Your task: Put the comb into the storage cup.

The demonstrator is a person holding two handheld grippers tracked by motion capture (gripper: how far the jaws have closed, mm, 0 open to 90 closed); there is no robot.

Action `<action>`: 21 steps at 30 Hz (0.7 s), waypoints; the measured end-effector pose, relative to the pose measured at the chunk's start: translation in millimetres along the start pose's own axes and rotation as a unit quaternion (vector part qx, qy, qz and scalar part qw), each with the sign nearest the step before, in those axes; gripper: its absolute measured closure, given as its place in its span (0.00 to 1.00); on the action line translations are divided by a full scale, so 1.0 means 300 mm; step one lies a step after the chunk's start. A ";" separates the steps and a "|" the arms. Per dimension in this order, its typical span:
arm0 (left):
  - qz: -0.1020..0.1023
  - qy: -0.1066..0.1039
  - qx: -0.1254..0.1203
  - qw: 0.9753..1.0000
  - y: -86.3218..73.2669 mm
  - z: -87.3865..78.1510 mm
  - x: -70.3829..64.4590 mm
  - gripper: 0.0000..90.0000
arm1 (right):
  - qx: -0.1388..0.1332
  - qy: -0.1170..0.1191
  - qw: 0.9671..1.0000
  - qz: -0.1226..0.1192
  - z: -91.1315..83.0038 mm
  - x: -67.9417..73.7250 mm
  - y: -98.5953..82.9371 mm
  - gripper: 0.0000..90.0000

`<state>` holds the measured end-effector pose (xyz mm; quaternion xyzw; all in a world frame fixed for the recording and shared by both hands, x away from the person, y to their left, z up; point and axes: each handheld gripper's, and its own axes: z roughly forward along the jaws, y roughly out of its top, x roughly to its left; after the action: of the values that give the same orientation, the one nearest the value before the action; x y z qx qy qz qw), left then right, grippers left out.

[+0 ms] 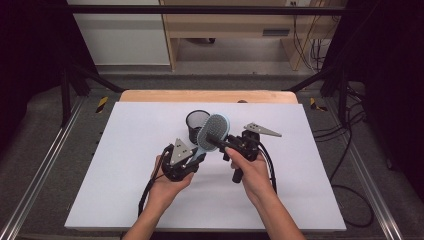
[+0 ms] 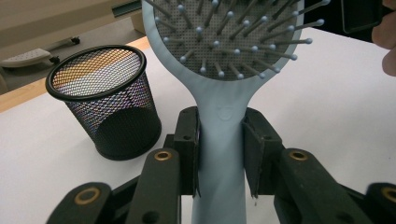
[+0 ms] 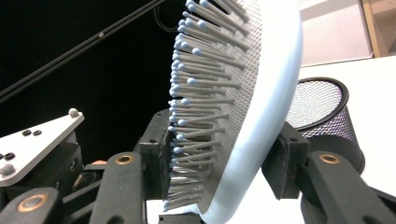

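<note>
At the centre of the high view we hold the pale blue plastic paddle hairbrush with ball-tipped grey bristles (image 1: 212, 132) off the white table (image 1: 125, 175), just in front of the black wire-mesh cylindrical cup (image 1: 196, 123) that stands upright behind it. Our left gripper (image 1: 192, 159) is clamped on the handle — in the left gripper view the two black jaws press flat against both sides of the blue stem, so the brush cannot twist. Our right gripper (image 1: 226, 144) is closed across the head: in the right gripper view one jaw bears on the bristle tips and the other on the smooth back, squeezing the paddle between them. We judge this double hold to be a handover, or a re-aiming of the brush, so that it can go into the cup — whose open mouth sits in the upper left of the left gripper view, near but apart from the brush.
</note>
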<state>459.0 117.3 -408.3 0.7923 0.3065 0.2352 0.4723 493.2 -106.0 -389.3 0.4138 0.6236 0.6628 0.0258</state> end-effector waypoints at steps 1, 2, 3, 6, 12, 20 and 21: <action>0.000 0.000 0.000 1.000 -0.001 0.001 0.000 0.77 | 0.001 -0.001 1.000 -0.003 0.000 0.003 0.000 0.57; 0.000 0.001 -0.001 1.000 -0.002 0.001 0.000 0.77 | 0.001 -0.001 1.000 -0.006 0.000 0.006 0.001 0.57; 0.000 0.001 -0.002 1.000 -0.002 0.001 0.001 0.77 | 0.000 -0.001 1.000 -0.010 0.001 0.010 0.001 0.58; 0.002 0.005 -0.006 1.000 -0.003 -0.001 0.003 0.77 | 0.002 -0.002 1.000 -0.018 0.001 0.024 0.005 0.59; -0.005 0.010 -0.022 1.000 -0.003 -0.016 0.013 0.65 | -0.008 -0.012 0.999 -0.033 -0.005 0.050 0.021 0.60; -0.011 0.013 -0.045 0.999 -0.033 -0.092 0.023 0.44 | -0.026 -0.030 0.999 -0.027 -0.028 0.033 0.051 0.60; -0.017 0.015 -0.048 0.999 -0.038 -0.101 0.028 0.39 | -0.029 -0.034 0.999 -0.026 -0.031 0.029 0.054 0.60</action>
<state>442.0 145.8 -404.4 0.7598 0.3153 0.2539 0.5088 490.0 -112.4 -370.0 0.4184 0.6139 0.6651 0.0759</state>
